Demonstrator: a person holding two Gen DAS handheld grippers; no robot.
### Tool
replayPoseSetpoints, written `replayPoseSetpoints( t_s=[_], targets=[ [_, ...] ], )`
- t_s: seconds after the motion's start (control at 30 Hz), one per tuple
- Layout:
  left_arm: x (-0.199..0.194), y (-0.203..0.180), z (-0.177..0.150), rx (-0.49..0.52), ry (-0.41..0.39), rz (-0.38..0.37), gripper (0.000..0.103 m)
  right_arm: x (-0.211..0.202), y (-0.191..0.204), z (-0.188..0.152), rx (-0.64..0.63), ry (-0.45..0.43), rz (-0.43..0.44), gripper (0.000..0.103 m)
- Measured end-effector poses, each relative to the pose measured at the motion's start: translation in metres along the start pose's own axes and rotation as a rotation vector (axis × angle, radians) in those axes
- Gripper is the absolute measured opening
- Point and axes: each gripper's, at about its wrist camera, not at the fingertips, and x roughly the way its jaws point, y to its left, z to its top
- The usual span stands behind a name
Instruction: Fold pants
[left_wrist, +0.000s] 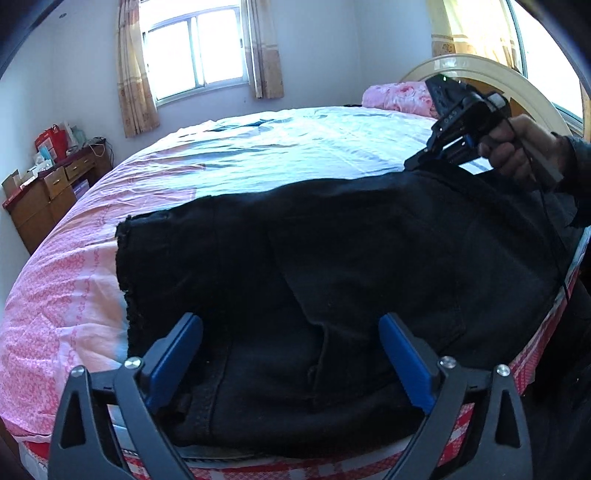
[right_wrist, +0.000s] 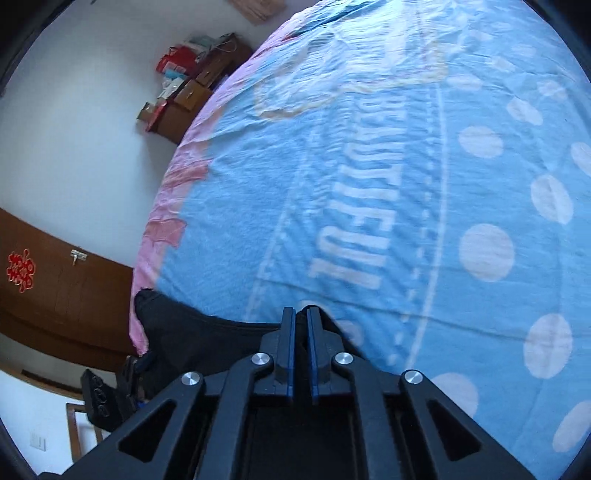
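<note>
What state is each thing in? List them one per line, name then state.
Black pants: lying flat across the near edge of the bed, far edge pinched.
Left gripper: open, over the pants, gripping nothing.
Right gripper: shut on the pants' fabric.
Bedsheet: spread over the bed, lightly wrinkled.
Pink pillow: lying at the headboard.
Curtains: drawn aside.
Desk drawers: closed.

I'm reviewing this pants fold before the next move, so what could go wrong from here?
1. Only the right gripper is shut on the black pants, on a thin edge, so the cloth may slip out when pulled.
2. The left gripper is open over the near end, so that end is unheld and could drag or bunch on the bed.
</note>
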Motion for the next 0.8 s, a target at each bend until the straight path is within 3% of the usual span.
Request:
replayPoseSetpoints(
  t_s=[0.17, 0.2, 0.23, 0.27, 0.3, 0.33, 0.43, 0.53, 0.6, 0.7, 0.8],
  targets=[
    [-0.003, -0.004, 0.013, 0.020, 0.024, 0.045, 0.100, -0.005, 0.006, -0.003, -0.040, -0.022, 0.004, 0.008],
    [-0.006, -0.007, 0.015, 0.031, 0.019, 0.062, 0.100, -0.013, 0.006, -0.005, -0.022, -0.032, -0.005, 0.015],
    [-0.010, -0.012, 0.018, 0.045, 0.010, 0.072, 0.100, -0.022, 0.007, -0.006, -0.015, -0.054, -0.020, 0.033],
    [-0.016, -0.018, 0.022, 0.060, -0.004, 0.071, 0.100, -0.036, 0.008, -0.011, -0.013, -0.088, -0.039, 0.043],
    [-0.021, -0.025, 0.026, 0.074, -0.020, 0.061, 0.100, -0.058, 0.009, -0.019, -0.015, -0.133, -0.054, 0.050],
    [-0.025, -0.031, 0.030, 0.086, -0.032, 0.048, 0.100, -0.072, 0.010, -0.026, -0.019, -0.159, -0.057, 0.050],
    [-0.036, -0.060, 0.045, 0.144, -0.076, -0.022, 0.100, -0.133, 0.004, -0.069, -0.033, -0.234, -0.090, 0.050],
    [-0.034, -0.100, 0.064, 0.215, -0.101, -0.144, 0.100, -0.187, -0.016, -0.117, 0.017, -0.300, -0.143, 0.050],
    [-0.030, -0.123, 0.073, 0.241, -0.112, -0.217, 0.100, -0.226, -0.038, -0.153, 0.079, -0.364, -0.187, 0.050],
    [-0.017, -0.165, 0.088, 0.276, -0.110, -0.346, 0.100, -0.293, -0.077, -0.216, 0.220, -0.497, -0.323, 0.050],
    [-0.007, -0.211, 0.102, 0.312, -0.105, -0.457, 0.100, -0.345, -0.109, -0.267, 0.363, -0.597, -0.376, 0.050]
  ],
)
